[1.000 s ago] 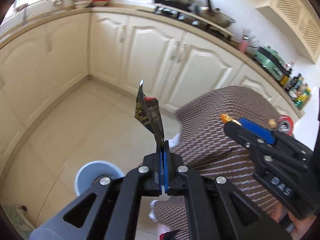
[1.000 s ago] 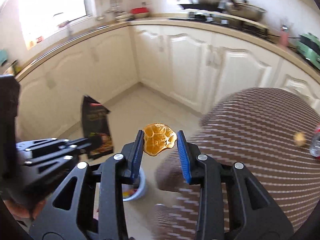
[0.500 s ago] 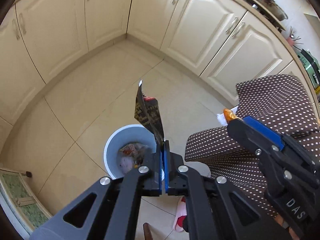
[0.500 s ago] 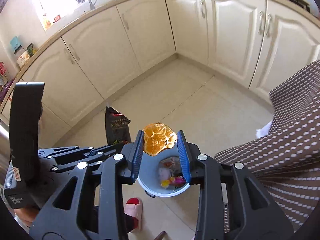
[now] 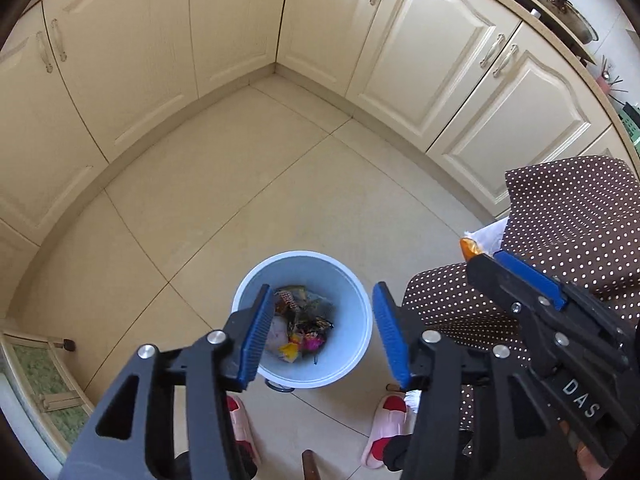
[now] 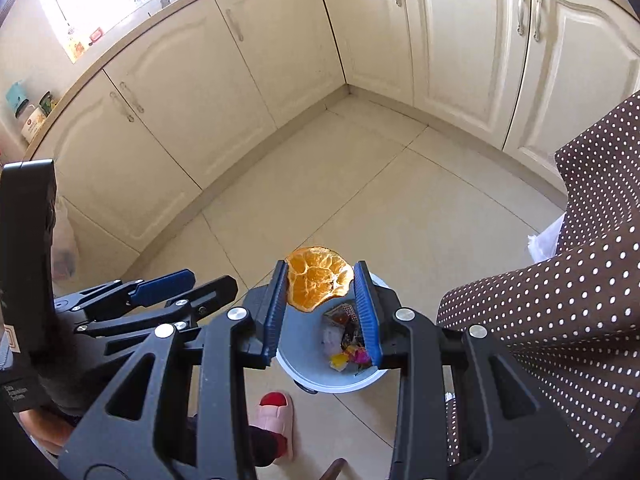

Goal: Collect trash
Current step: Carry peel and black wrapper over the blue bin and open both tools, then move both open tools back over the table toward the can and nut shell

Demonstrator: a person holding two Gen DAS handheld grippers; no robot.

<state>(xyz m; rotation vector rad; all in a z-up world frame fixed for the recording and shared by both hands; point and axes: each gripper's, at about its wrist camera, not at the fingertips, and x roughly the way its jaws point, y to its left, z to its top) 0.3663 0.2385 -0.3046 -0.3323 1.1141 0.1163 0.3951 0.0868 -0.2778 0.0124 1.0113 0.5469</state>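
A light blue trash bin [image 5: 352,320] stands on the tiled floor with several wrappers inside, among them a dark snack wrapper [image 5: 310,318]. My left gripper [image 5: 322,332] is open and empty, directly above the bin. My right gripper [image 6: 320,300] is shut on a dried orange slice [image 6: 318,283] and holds it over the bin's far rim [image 6: 304,376]. The right gripper also shows at the right of the left wrist view [image 5: 516,276], the left gripper at the left of the right wrist view [image 6: 160,286].
A table with a brown polka-dot cloth [image 5: 568,232] is at the right, close to the bin. Cream cabinets [image 5: 224,28] wrap the corner behind. Pink slippers [image 5: 386,424] are on the floor just below the bin. A white tissue [image 6: 546,236] pokes out by the cloth.
My left gripper opened and the dark snack wrapper it held dropped into the bin. Both grippers moved down closer over the bin. The right gripper still holds the orange slice.
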